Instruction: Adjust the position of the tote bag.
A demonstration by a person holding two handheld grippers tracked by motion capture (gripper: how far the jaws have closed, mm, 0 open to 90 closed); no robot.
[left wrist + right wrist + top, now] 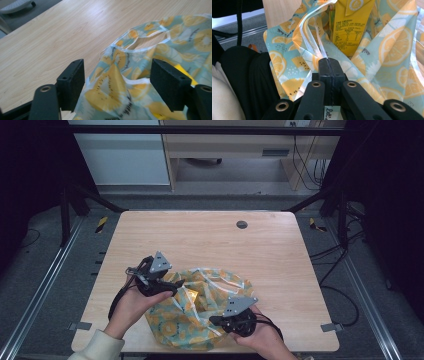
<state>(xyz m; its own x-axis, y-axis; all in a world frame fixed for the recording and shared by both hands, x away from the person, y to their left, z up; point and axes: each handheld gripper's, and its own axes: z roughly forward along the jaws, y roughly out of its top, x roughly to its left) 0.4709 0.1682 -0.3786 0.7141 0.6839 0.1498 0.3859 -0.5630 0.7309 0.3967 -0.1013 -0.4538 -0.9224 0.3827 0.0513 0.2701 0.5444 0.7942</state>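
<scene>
A thin plastic bag (212, 287) printed with lemon and kiwi slices lies crumpled near the front of the wooden table (200, 240). Inside it stands a yellow carton (350, 30), a corner of which shows through the mouth (192, 295). My left gripper (176, 286) is at the bag's left rim. In the left gripper view its jaws stand wide apart around a raised fold of the bag (112, 87), and the pads do not press it. My right gripper (329, 66) is shut on the bag's white-edged rim strip (318, 47) at the near right side (220, 320).
A round grey cable hole (241, 224) sits near the table's far edge. Bare wood stretches behind and to the right of the bag. Black frame posts (65, 210) and floor rails flank the table, with cables on the floor at the right (335, 265).
</scene>
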